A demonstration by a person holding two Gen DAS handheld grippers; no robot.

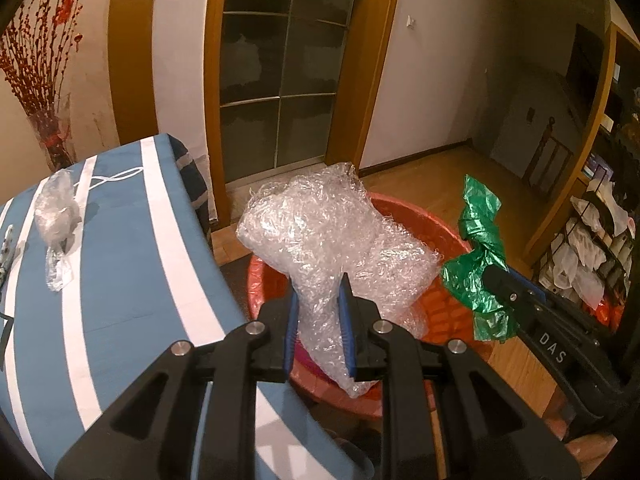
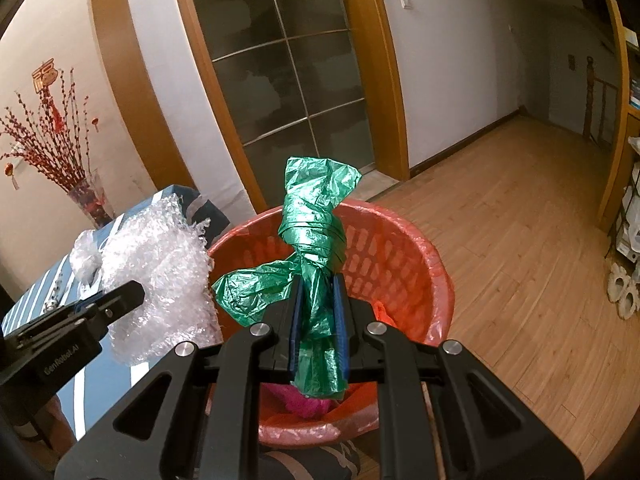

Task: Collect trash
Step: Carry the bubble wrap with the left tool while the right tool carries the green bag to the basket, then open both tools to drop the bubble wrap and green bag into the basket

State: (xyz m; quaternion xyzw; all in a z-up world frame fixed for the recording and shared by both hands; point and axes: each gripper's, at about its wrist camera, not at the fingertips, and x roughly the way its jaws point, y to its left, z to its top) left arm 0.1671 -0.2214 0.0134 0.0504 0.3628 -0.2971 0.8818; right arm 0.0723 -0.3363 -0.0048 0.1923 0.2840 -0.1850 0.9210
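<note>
Left tongs point(image 1: 318, 312) pinching clear bubble wrap wad point(image 1: 340, 236), held over red laundry basket point(image 1: 452, 236) beside bench point(image 1: 132, 272). Right tongs point(image 2: 318, 320) pinching twisted green plastic bag point(image 2: 316, 248) above same basket. Crumpled clear plastic point(image 1: 56, 216) lying on bench's blue-striped cloth.

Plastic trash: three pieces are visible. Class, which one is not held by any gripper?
The small clear plastic wrapper lying on the blue striped tablecloth. The bubble wrap and the green bag are each clamped in a gripper over the red basket.
</note>
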